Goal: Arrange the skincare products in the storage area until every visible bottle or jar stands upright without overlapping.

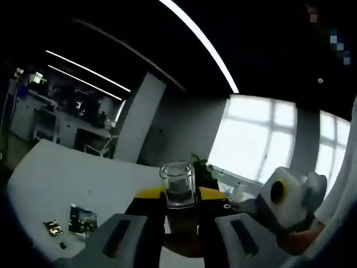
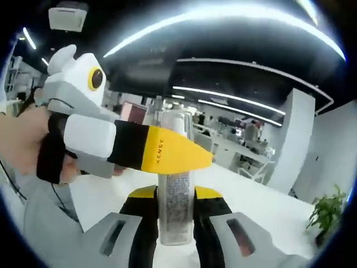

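Observation:
A clear plastic bottle (image 1: 178, 187) with a transparent cap stands between the yellow tips of my left gripper (image 1: 179, 196), which is shut on it. In the right gripper view the same bottle (image 2: 175, 206), printed with small text, sits upright between the jaws of my right gripper (image 2: 175, 195), also shut on it. The left gripper (image 2: 167, 153) reaches in from the left, held by a gloved hand (image 2: 47, 148), and its yellow jaw crosses the bottle's upper part. The right gripper's white body (image 1: 290, 204) shows at the right of the left gripper view. The bottle is held up above the table.
A white table (image 1: 67, 178) lies below, with a small printed packet (image 1: 82, 219) and a small dark-and-gold item (image 1: 53, 228) on it. A potted plant (image 2: 326, 215) stands by the table's far end. Bright windows (image 1: 254, 139) and office desks are behind.

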Motion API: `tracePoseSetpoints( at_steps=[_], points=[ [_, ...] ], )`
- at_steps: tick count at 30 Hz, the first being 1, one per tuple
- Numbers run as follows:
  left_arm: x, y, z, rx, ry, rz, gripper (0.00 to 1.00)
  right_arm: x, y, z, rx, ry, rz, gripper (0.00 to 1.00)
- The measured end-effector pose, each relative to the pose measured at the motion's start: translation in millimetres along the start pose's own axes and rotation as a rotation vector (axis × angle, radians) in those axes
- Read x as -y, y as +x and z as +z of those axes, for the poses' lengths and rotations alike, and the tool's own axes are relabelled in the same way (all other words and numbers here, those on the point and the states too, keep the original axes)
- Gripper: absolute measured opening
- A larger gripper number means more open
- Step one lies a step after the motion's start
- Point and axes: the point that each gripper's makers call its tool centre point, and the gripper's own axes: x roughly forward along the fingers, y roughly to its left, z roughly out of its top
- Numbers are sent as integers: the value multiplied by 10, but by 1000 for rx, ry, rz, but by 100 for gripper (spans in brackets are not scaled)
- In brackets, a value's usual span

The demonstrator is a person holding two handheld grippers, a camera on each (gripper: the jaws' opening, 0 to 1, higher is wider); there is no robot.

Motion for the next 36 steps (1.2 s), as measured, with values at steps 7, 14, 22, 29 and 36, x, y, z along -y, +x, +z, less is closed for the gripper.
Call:
tracePoseSetpoints(
  at_steps=[7, 14, 22, 29, 36],
  points=[
    [161, -86, -19, -67, 1, -164, 15, -244, -83, 85, 47, 48, 251, 25],
    [405, -346, 109, -90, -19, -437, 15, -511, -274, 278, 106, 80, 487, 29],
    [655, -556, 195, -110, 43, -645, 15, -755, -454, 475, 142, 234, 696, 26],
    [809, -596, 99, -187, 138, -744, 15, -834, -496, 417, 121, 319, 757, 22],
    [745, -541, 85, -194, 125, -721, 15, -770, -476, 394, 112, 352, 712, 21]
  ],
)
